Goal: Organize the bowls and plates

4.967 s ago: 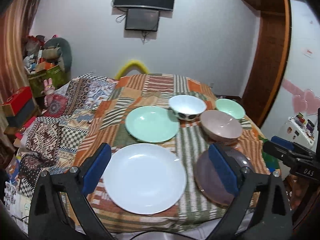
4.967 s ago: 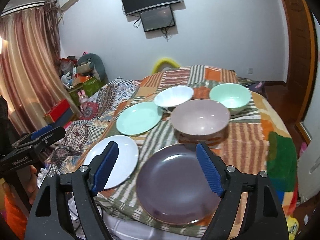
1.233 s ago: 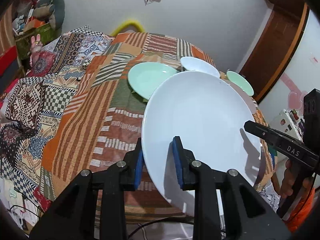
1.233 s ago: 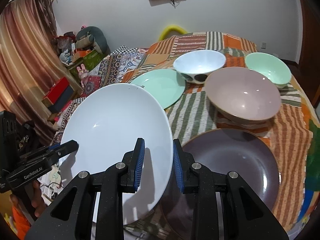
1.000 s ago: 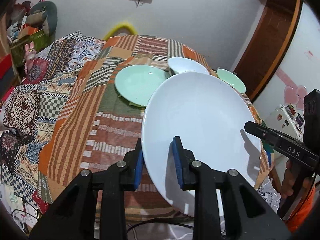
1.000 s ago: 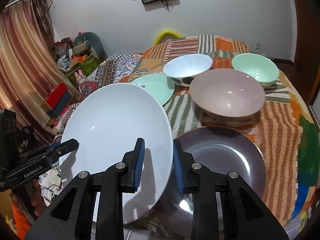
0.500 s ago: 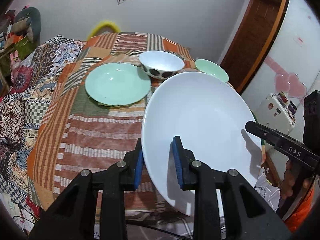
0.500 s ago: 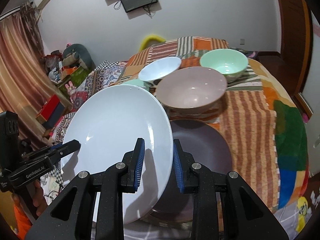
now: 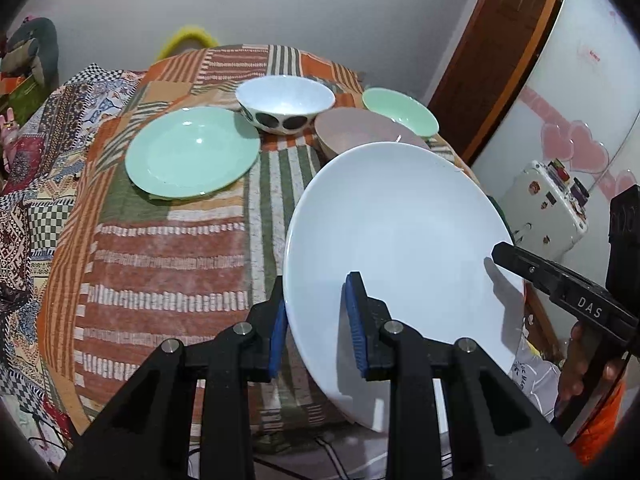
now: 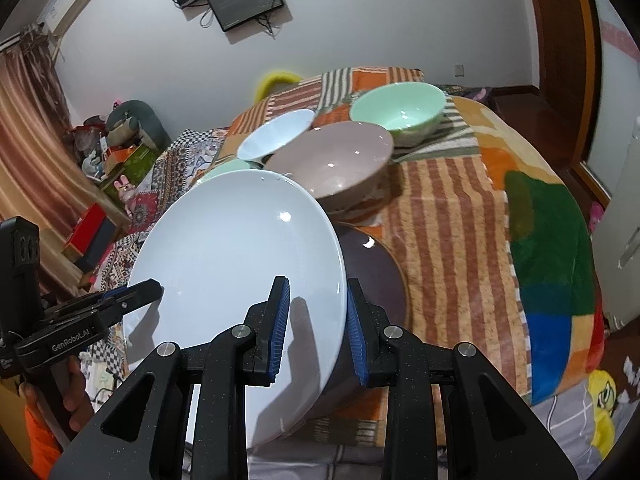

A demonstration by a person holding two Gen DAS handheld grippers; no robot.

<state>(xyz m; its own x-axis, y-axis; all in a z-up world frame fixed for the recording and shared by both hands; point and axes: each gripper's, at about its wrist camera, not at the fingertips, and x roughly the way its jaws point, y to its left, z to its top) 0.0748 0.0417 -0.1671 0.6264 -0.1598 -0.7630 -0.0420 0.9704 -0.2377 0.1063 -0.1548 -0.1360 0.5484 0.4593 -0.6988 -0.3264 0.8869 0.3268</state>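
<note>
Left wrist view: the left gripper (image 9: 318, 320) sits at the bottom centre of the frame, its blue pads closed on the near left rim of a white plate (image 9: 400, 236) — one pad under the rim, one on the plate's face. The plate is tilted and held off the table, filling the lower right of the frame. At the right edge the right gripper (image 9: 504, 254) clamps the plate's opposite rim, with a hand (image 9: 580, 364) below it. On the patchwork cloth (image 9: 160, 256) behind, a green plate (image 9: 192, 156) lies at upper left of centre. A white bowl with dark spots (image 9: 285, 102) stands just beyond it, a pink bowl (image 9: 360, 132) is partly hidden by the white plate, and a green bowl (image 9: 400, 110) sits at upper right.

Right wrist view: the right gripper (image 10: 316, 324) at bottom centre pinches the right rim of the white plate (image 10: 236, 264), which tilts across the lower left of the frame. The left gripper (image 10: 148, 290) holds the far rim at the left edge. Under the plate's right side a dark plate (image 10: 372, 276) lies on the cloth (image 10: 448, 232) — only its right part shows. Above it stand the pink bowl (image 10: 332, 164), the green bowl (image 10: 400, 112) at upper right, and the white bowl (image 10: 276, 134) to the left. A sliver of the green plate (image 10: 232, 168) peeks over the white plate's top edge.
</note>
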